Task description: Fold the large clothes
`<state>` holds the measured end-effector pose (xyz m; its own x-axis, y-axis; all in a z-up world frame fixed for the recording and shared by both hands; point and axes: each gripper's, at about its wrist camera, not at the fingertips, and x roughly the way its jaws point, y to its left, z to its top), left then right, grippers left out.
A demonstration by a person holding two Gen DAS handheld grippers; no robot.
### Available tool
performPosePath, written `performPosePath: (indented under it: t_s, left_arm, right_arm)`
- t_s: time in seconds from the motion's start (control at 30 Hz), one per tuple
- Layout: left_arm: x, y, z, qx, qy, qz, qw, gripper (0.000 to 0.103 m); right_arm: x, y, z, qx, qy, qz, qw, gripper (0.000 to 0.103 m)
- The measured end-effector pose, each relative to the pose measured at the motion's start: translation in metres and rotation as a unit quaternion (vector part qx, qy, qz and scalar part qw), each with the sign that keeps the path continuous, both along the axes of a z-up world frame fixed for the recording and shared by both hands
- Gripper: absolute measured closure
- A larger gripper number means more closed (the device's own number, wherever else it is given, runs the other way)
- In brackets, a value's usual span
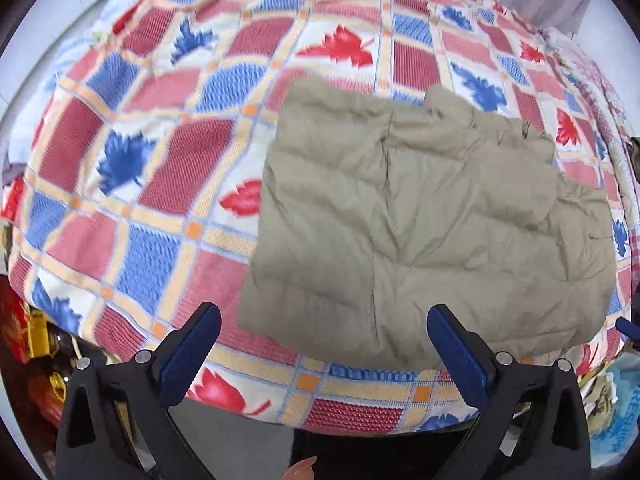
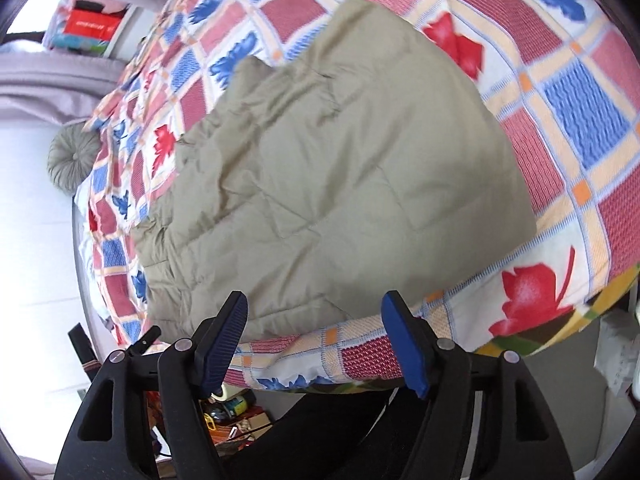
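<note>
A khaki quilted jacket (image 1: 420, 216) lies folded into a rough rectangle near the front edge of a bed; it also shows in the right wrist view (image 2: 332, 184). My left gripper (image 1: 324, 328) is open and empty, held just above the jacket's near edge, its blue pads (image 1: 192, 356) spread wide. My right gripper (image 2: 314, 320) is open and empty too, hovering over the jacket's near edge at the bed's front side. Neither gripper touches the fabric.
The bed is covered by a checked blanket (image 1: 168, 168) with red and blue leaf prints. A round grey cushion (image 2: 72, 160) lies at the bed's far end. Clutter (image 1: 36, 344) sits on the floor beside the bed. A grey curtain (image 2: 44, 84) hangs beyond.
</note>
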<state>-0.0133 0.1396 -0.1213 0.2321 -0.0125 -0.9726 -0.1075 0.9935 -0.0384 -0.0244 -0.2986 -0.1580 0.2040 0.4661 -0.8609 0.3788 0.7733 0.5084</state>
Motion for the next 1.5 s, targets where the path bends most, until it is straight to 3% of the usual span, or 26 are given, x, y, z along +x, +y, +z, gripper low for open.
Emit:
performPosePath:
  t_s: [0.03,0.1,0.2,0.23,0.27,0.43,0.63,0.7,0.73,0.77,0.87,0.97,1.07,1.17,1.23,1.3,1.4,1.5]
  left_arm:
    - [0.007,-0.002,0.003,0.003,-0.004,-0.001,1.0000,0.000]
    - [0.016,0.001,0.008,0.004,-0.006,0.003,1.0000,0.000]
    - [0.035,-0.004,0.002,-0.021,-0.008,0.004,0.9997,0.000]
    - [0.042,-0.008,-0.001,-0.028,-0.010,0.001,0.9996,0.003]
    - [0.048,-0.014,-0.004,-0.035,-0.013,-0.003,0.9993,0.013]
    - [0.078,-0.052,-0.014,-0.073,-0.024,-0.060,0.9952,0.046]
    - [0.104,-0.095,-0.023,-0.101,-0.047,-0.118,0.9867,0.049]
    - [0.111,-0.106,-0.033,-0.103,-0.048,-0.127,0.9854,0.049]
    - [0.115,-0.111,-0.040,-0.103,-0.049,-0.130,0.9849,0.049]
    - [0.118,-0.115,-0.048,-0.099,-0.049,-0.132,0.9850,0.049]
    - [0.131,-0.122,-0.079,-0.066,-0.056,-0.124,0.9885,0.049]
    - [0.146,-0.117,-0.114,-0.073,-0.052,-0.093,0.9916,0.049]
    - [0.157,-0.120,-0.134,-0.060,-0.059,-0.098,0.9916,0.049]
    - [0.164,-0.122,-0.138,-0.055,-0.060,-0.107,0.9910,0.049]
    - [0.165,-0.115,-0.132,-0.071,-0.055,-0.104,0.9905,0.049]
    - [0.166,-0.102,-0.122,-0.057,-0.063,-0.097,0.9917,0.049]
    - [0.170,-0.066,-0.109,-0.024,-0.078,-0.071,0.9942,0.049]
    - [0.174,-0.029,-0.105,0.006,-0.075,-0.043,0.9962,0.049]
  right_arm:
    - [0.007,0.003,0.004,-0.003,-0.008,0.007,1.000,0.020]
    - [0.019,0.012,0.007,-0.016,-0.020,0.020,0.999,0.019]
    - [0.033,0.025,0.002,-0.036,-0.027,0.034,0.998,0.007]
    - [0.036,0.027,0.002,-0.042,-0.028,0.037,0.998,0.007]
    - [0.041,0.032,0.001,-0.047,-0.030,0.042,0.998,0.007]
    - [0.070,0.052,-0.003,-0.082,-0.044,0.076,0.993,0.007]
    - [0.106,0.063,-0.012,-0.078,-0.069,0.083,0.991,0.008]
    - [0.115,0.069,-0.016,-0.079,-0.078,0.093,0.989,0.039]
    - [0.121,0.073,-0.022,-0.081,-0.074,0.101,0.989,0.068]
    - [0.126,0.076,-0.028,-0.078,-0.072,0.108,0.988,0.084]
    - [0.139,0.089,-0.045,-0.080,-0.087,0.131,0.984,0.088]
    - [0.153,0.100,-0.071,-0.112,-0.091,0.153,0.977,0.088]
    - [0.166,0.098,-0.104,-0.109,-0.079,0.145,0.980,0.094]
    - [0.173,0.092,-0.120,-0.092,-0.077,0.137,0.983,0.098]
    - [0.175,0.087,-0.121,-0.081,-0.071,0.138,0.985,0.100]
    - [0.176,0.081,-0.116,-0.080,-0.071,0.147,0.983,0.101]
    - [0.175,0.056,-0.098,-0.123,-0.078,0.143,0.979,0.101]
    - [0.174,0.011,-0.084,-0.171,-0.075,0.105,0.977,0.101]
